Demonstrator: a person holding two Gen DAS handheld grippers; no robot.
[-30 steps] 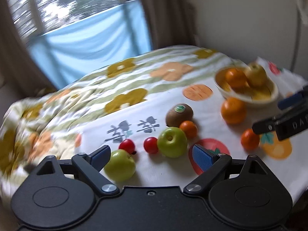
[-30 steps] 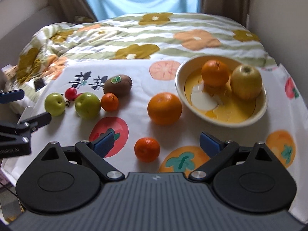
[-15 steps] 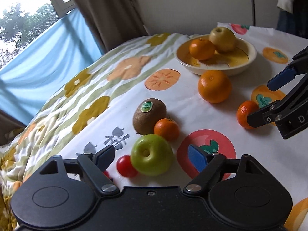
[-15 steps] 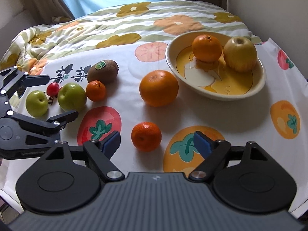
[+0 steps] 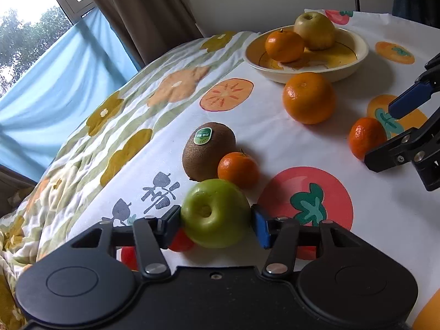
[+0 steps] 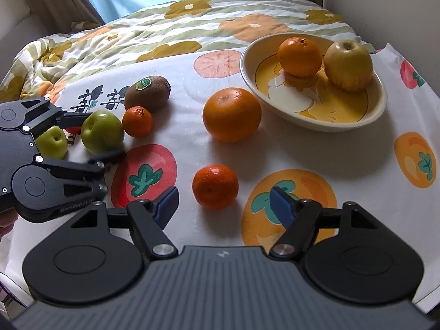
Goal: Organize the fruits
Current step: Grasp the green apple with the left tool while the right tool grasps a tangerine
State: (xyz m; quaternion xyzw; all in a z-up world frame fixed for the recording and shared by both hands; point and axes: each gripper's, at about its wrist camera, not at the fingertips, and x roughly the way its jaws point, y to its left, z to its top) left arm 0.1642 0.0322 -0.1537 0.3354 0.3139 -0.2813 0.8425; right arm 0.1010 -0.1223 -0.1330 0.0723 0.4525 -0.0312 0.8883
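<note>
**A:** What sits between the fingers of the left gripper [image 5: 216, 221]?

**B:** A smooth, waxy green apple [image 5: 216, 221], round, with its stem dimple tipped toward the camera. The blue pads [image 5: 260, 227] sit at its two sides, touching or nearly so; I cannot tell whether they truly clamp it. It rests on the cloth [image 5: 275, 143], just in front of the kiwi [image 5: 209, 151].

**A:** Describe the kiwi.

**B:** Brown, fuzzy, egg-shaped, with a green sticker on top. Its long axis runs from the apple toward the bowl [image 5: 346, 68]. A small glossy tangerine [image 5: 238, 169] touches its near side.

**A:** And the bowl?

**B:** Cream, glazed and shallow, yellow inside. It holds an orange [image 5: 284, 45] and a dull yellow apple [image 5: 315, 30], side by side. A big pebbly orange [image 5: 309, 97] lies on the cloth just in front of the bowl.

**A:** The right gripper [image 6: 224, 203]?

**B:** Fingers wide apart, with nothing between them. A second tangerine [image 6: 215, 187] lies on the cloth just ahead of the gap. Left of the kiwi, a smaller green apple [image 6: 53, 145] sits beside the first one.
</note>
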